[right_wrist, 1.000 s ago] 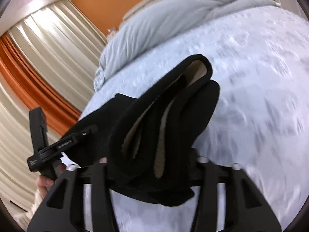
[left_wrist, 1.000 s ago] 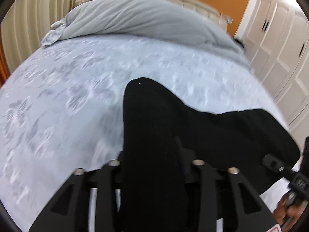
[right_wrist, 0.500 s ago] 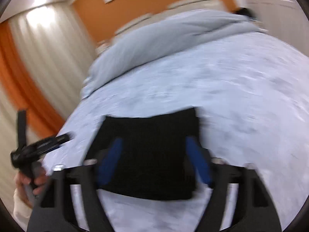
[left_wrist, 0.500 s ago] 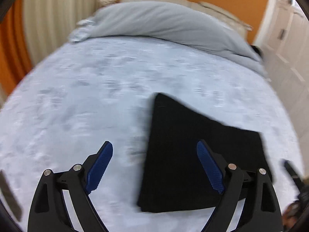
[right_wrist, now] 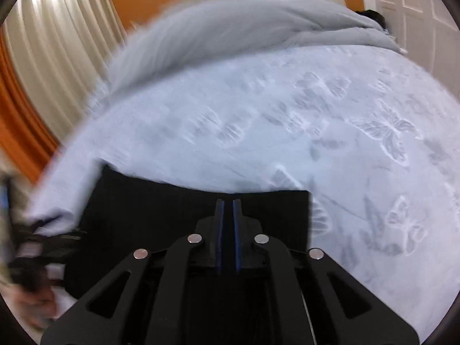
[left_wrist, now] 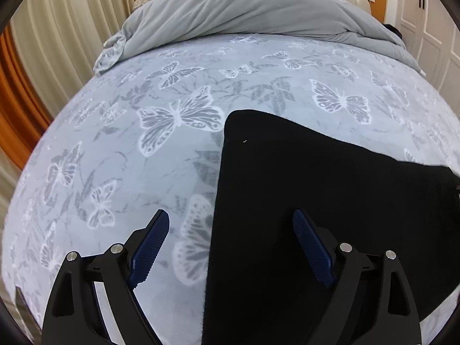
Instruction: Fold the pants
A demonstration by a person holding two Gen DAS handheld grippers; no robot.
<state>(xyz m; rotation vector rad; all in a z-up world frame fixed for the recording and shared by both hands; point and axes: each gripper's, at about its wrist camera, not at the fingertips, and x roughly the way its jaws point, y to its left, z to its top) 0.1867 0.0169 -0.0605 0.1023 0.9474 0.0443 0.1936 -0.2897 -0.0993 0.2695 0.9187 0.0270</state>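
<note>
The black pants [left_wrist: 330,215] are lying folded into a flat, roughly rectangular block on the bedspread [left_wrist: 143,149], a pale blue cover printed with white butterflies, and nothing is gripping them. The left gripper [left_wrist: 230,247] is hovering over the near left edge of the pants with its jaws spread wide, one blue pad [left_wrist: 149,247] sitting above the bedspread and the other above the black cloth. The right gripper [right_wrist: 227,227] is hanging over the near part of the pants [right_wrist: 172,207] with its jaws drawn almost together, only a thin slit showing between the blue pads, and no cloth showing in that slit. Much of the right wrist view is smearing with motion blur. A rumpled grey duvet [left_wrist: 244,8] is lying heaped across the far end of the bed, with cream curtains [left_wrist: 66,28] hanging to the left
</note>
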